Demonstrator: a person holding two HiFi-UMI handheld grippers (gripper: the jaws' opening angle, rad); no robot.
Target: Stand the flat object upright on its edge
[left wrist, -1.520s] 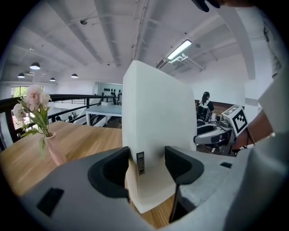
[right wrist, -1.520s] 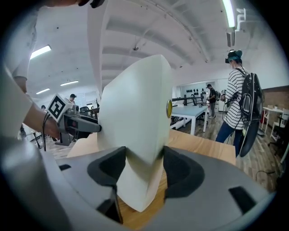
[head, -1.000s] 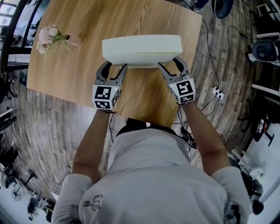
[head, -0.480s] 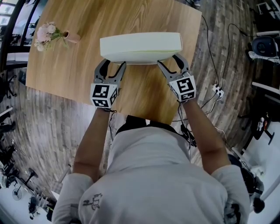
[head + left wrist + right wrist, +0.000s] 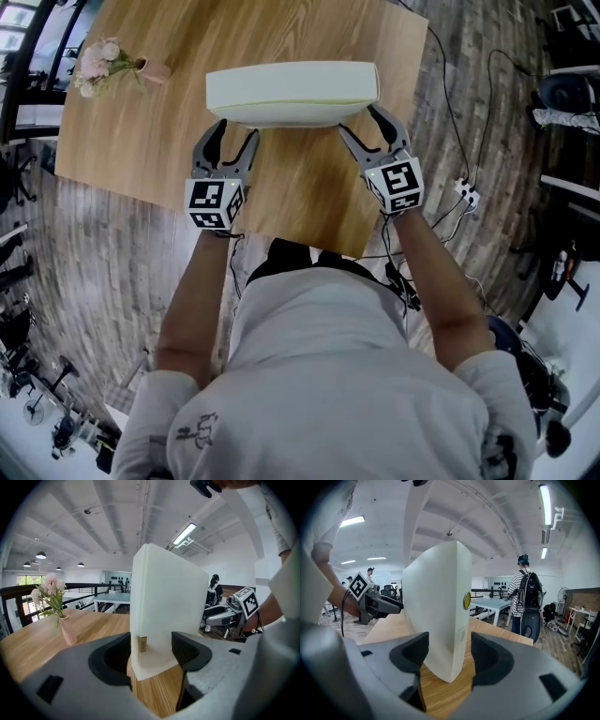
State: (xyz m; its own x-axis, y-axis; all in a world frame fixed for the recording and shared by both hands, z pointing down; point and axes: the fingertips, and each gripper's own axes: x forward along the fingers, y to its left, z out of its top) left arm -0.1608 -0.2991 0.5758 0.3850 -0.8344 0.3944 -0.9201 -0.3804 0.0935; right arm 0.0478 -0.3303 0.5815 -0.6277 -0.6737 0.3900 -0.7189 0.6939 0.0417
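A cream flat slab (image 5: 291,92) stands upright on its long edge on the wooden table (image 5: 141,141). My left gripper (image 5: 234,136) is open at the slab's near left end, its fingertips just short of the slab's face. In the left gripper view the slab (image 5: 168,602) rises just beyond the spread jaws of that gripper (image 5: 151,651). My right gripper (image 5: 366,127) straddles the slab's near right corner. Its jaws have just been opening. In the right gripper view the slab (image 5: 436,602) stands between the jaws of that gripper (image 5: 449,651), with a gap on each side.
A pink vase of flowers (image 5: 108,64) stands at the table's far left, also seen as a vase (image 5: 56,606) in the left gripper view. The table's near edge runs just behind both grippers. Cables and a power strip (image 5: 466,199) lie on the floor at right. A person with a backpack (image 5: 528,602) stands beyond the table.
My left gripper has drawn back a little from the slab toward the person and to the left. The right gripper stays in place. The slab remains upright.
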